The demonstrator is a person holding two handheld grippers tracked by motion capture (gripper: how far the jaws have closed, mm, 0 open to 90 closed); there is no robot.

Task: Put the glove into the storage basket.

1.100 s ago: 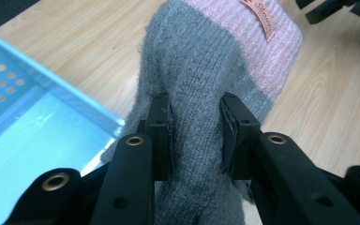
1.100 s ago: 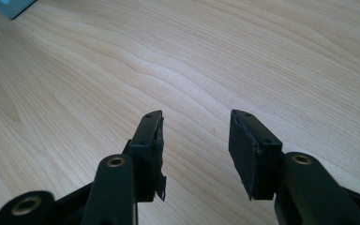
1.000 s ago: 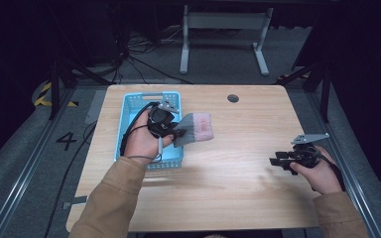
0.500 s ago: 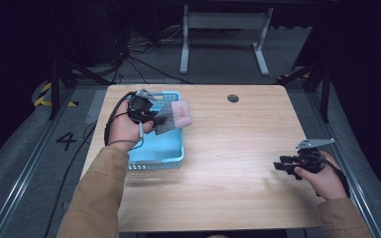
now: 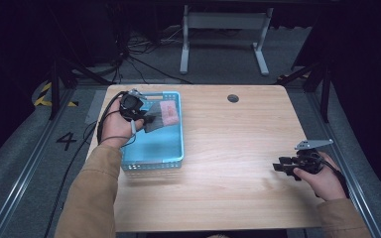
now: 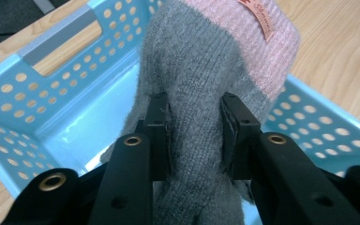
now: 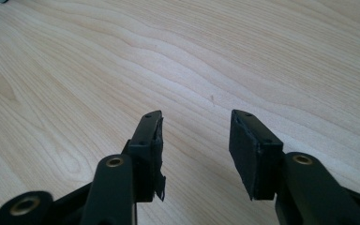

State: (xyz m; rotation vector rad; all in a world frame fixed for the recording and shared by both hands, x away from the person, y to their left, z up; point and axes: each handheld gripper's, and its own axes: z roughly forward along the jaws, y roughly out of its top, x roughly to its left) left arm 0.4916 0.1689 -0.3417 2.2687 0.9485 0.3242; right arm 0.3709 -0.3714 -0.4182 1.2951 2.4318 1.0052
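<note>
The left gripper [image 5: 146, 119] is pinching a soft knitted glove, grey wool with a ribbed pink cuff [image 5: 162, 114], and it is hanging over the far end of the perforated light-blue plastic basket [image 5: 151, 161] on the left side of the pale wood-grain table [image 5: 238, 148]. The left gripper view is giving us the texture: fuzzy grey knit bunching between the two black pads [image 6: 161, 129], a small orange label sitting on the cuff [image 6: 258, 18], and rows of round holes running along the basket's glossy walls [image 6: 23, 101]. The jaws are standing partly closed, squeezing the fabric from both sides. From the high view, the glove is reading as a blurred grey-and-pink patch, with the basket's floor below it. Over at the table's near right edge, the right gripper [image 5: 284, 166] is waiting low above bare wood, well apart from the basket. The right gripper view is showing its worn pads [image 7: 243, 140] spread apart, gripping nothing.
</note>
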